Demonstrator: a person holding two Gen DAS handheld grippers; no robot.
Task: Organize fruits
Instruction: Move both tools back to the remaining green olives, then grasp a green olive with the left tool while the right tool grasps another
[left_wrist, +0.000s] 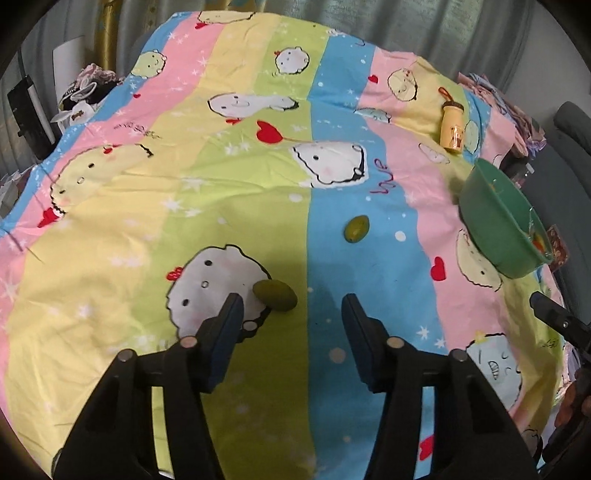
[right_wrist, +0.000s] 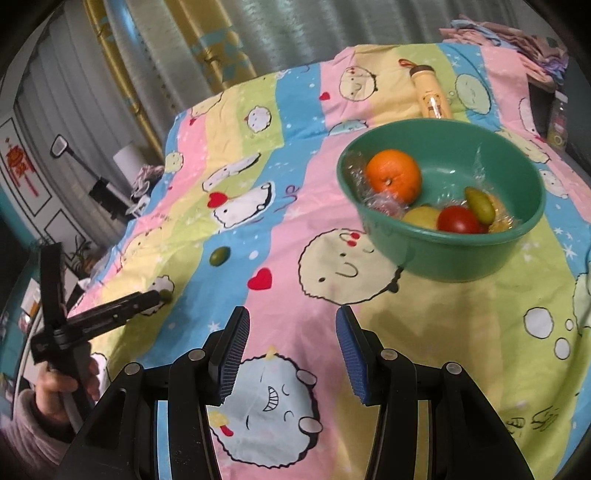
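Left wrist view: left gripper (left_wrist: 291, 308) low over the striped cartoon bedsheet (left_wrist: 147, 206), jaws spread apart with nothing pinched. Near green fruit (left_wrist: 275, 294) lying on the sheet just beside the tip of the left-hand finger (left_wrist: 225, 332), at the edge of a white cartoon face; contact with the pad not clear. Second green fruit (left_wrist: 357, 229) farther out on a blue stripe, well apart from the jaws. Green bowl (left_wrist: 502, 221) at the right edge, tilted by the lens, contents mostly hidden from here. Yellow bottle (left_wrist: 453, 127) lying on its side beyond the bowl. Tip of the other tool poking in at far right (dark, only partly shown).

Right wrist view: right gripper (right_wrist: 291, 339) above a pink stripe, blue pads facing each other, jaws parted and empty. Green bowl (right_wrist: 447, 218) ahead and to the right, resting on the sheet (right_wrist: 184, 206), holding an orange (right_wrist: 393, 175), a red fruit (right_wrist: 460, 219), a yellow-green fruit (right_wrist: 421, 217), an elongated green fruit (right_wrist: 480, 205) and crinkled clear wrapping. Yellow bottle (right_wrist: 430, 90) on its side behind the bowl. Second green fruit (right_wrist: 219, 255) alone on a blue stripe at left. Left gripper (right_wrist: 159, 296) seen from the side, held by a hand (right_wrist: 61, 387) in a pale fuzzy sleeve, its tip down at the near green fruit (right_wrist: 166, 294) (mostly hidden behind the finger).
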